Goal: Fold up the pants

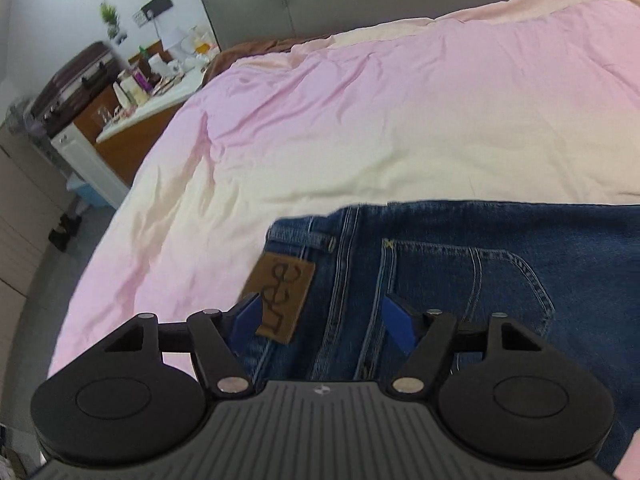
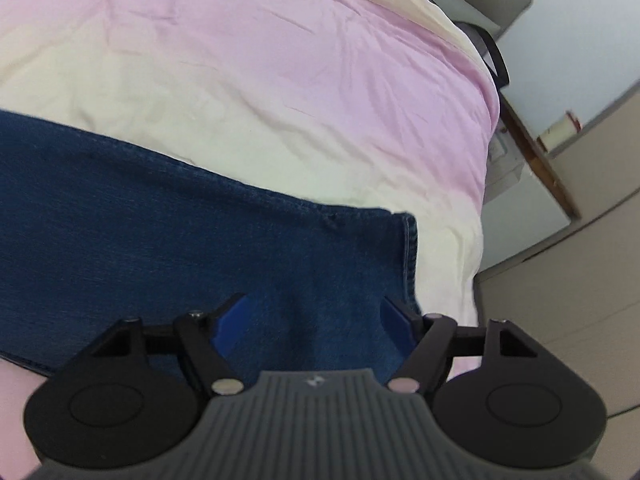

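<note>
Lying flat across the lower half of both views, the jeans [image 1: 480, 264] rest on the pink bed [image 1: 360, 100], waistband end under the left gripper [image 1: 324, 320], hem end under the right gripper [image 2: 316, 320]. Both sets of jaws stand wide apart, holding nothing. Regrasping only the top layer would likely skew the next fold; the hem lies near the bed's edge and could slide off.

item: dark blue denim pants [image 1: 480, 264]
state: laid flat, smooth
place: on the pink-and-cream bed cover
waist end: brown leather patch [image 1: 280, 300], belt loop, back pocket facing up
leg end: stitched hem [image 2: 410, 248]
</note>
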Available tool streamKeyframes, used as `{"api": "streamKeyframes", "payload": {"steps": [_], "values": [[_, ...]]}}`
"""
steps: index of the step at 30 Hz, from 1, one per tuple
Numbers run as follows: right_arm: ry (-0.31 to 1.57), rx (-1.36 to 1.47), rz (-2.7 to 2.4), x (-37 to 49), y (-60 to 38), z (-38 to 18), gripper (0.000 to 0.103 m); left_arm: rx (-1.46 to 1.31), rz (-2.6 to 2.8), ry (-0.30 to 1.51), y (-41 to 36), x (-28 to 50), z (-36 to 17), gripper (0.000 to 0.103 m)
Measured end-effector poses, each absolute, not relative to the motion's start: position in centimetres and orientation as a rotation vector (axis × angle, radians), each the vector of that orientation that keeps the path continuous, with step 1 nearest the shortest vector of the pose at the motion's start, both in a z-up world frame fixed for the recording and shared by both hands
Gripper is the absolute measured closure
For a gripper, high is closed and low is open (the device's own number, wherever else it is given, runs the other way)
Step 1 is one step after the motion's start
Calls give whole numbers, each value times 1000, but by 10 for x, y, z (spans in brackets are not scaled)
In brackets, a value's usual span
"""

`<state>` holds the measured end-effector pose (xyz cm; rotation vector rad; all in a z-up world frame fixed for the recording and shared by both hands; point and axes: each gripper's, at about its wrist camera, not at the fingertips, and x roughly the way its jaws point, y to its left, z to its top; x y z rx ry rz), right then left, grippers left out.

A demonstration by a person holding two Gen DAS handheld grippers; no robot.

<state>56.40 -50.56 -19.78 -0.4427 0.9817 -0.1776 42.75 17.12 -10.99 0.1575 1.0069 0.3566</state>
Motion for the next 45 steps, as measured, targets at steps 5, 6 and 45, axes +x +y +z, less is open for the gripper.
{"api": "streamKeyframes", "payload": {"steps": [5,6,45], "values": [[893,-9,-187,510,-550,-182,46,-54,368,982,184,374,-118,22],[871,60,-196,499,-560,-181,49,-126,367,976,191,366,-122,22],[770,403,-415,493,-717,-233,80,-137,571,1175,175,408,-195,39]]}}
